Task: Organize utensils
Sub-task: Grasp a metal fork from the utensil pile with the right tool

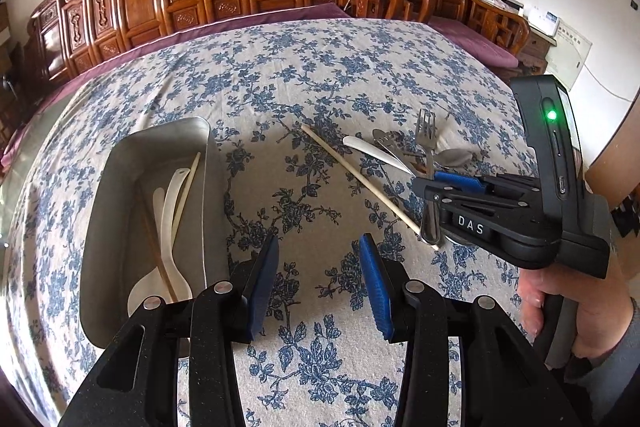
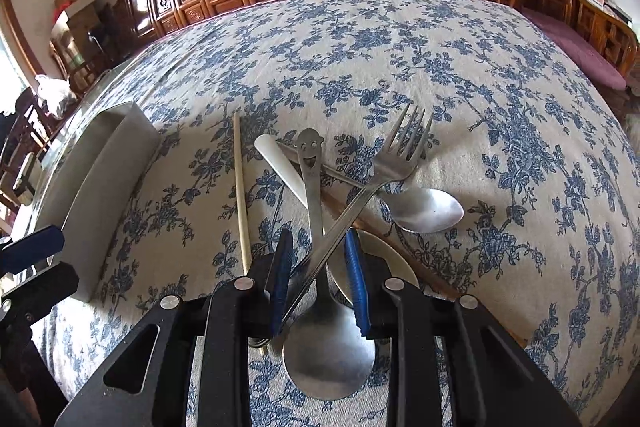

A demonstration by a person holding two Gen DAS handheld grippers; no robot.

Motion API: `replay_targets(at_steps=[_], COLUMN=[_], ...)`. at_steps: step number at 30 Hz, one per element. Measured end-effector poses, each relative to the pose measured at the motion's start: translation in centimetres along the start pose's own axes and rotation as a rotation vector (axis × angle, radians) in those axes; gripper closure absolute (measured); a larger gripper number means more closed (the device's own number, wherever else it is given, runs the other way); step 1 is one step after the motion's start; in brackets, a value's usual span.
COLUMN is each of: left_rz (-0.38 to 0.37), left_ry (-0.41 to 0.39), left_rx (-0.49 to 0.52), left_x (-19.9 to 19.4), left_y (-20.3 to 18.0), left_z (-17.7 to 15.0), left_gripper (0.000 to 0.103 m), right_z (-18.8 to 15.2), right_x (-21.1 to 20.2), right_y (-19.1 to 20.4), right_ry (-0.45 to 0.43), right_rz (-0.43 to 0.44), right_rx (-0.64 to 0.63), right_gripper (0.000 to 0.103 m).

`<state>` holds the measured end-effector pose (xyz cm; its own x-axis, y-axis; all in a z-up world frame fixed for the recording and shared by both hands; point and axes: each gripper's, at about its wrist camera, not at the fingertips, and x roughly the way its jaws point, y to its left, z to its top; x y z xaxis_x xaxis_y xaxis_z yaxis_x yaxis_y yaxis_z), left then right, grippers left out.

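Right gripper (image 2: 319, 235) is down on the loose pile on the table (image 2: 440, 67). Its fingers are part-way apart and straddle the spot where the smiley spoon (image 2: 316, 203) handle and the fork (image 2: 400, 155) handle cross. Can't tell if the pads are pressing on either handle.

The smiley spoon's long axis runs straight out along the fingers, with the bowl nearest the camera. The fork slants away to the upper right, tines at the far end. Judgement: closing here could catch both handles rather than one.

The tray (image 2: 112, 187) lies to this gripper's left. The left gripper (image 1: 320, 243) is nearer it, just beside its long rim, fingers released with nothing between them.

Loose items:
- two metal spoons: the smiley one and a plain spoon (image 2: 424, 211)
- one fork
- one white spoon (image 2: 280, 163)
- one pale chopstick (image 2: 241, 187)
- one brown chopstick (image 2: 400, 251)

In the tray:
- two white tray spoons (image 1: 172, 207)
- one pale tray chopstick (image 1: 186, 195)
- one brown tray chopstick (image 1: 154, 247)
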<state>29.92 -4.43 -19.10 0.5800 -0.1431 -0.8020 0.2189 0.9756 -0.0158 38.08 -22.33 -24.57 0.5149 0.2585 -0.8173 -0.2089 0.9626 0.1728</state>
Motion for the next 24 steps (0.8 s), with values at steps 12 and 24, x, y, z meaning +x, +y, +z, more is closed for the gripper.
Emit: replay_targets(at_steps=[12, 24], left_rz=[0.022, 0.031], left_ry=[0.022, 0.027], left_rx=[0.018, 0.042], left_x=[0.9, 1.4], left_y=[-0.3, -1.8], left_z=[-0.4, -0.5], left_gripper=[0.064, 0.064], right_z=[-0.3, 0.2], right_x=[-0.9, -4.1], right_y=[-1.7, -4.5], right_ry=[-0.005, -0.073], right_rz=[0.015, 0.071], right_rx=[0.070, 0.103], right_gripper=[0.097, 0.100])
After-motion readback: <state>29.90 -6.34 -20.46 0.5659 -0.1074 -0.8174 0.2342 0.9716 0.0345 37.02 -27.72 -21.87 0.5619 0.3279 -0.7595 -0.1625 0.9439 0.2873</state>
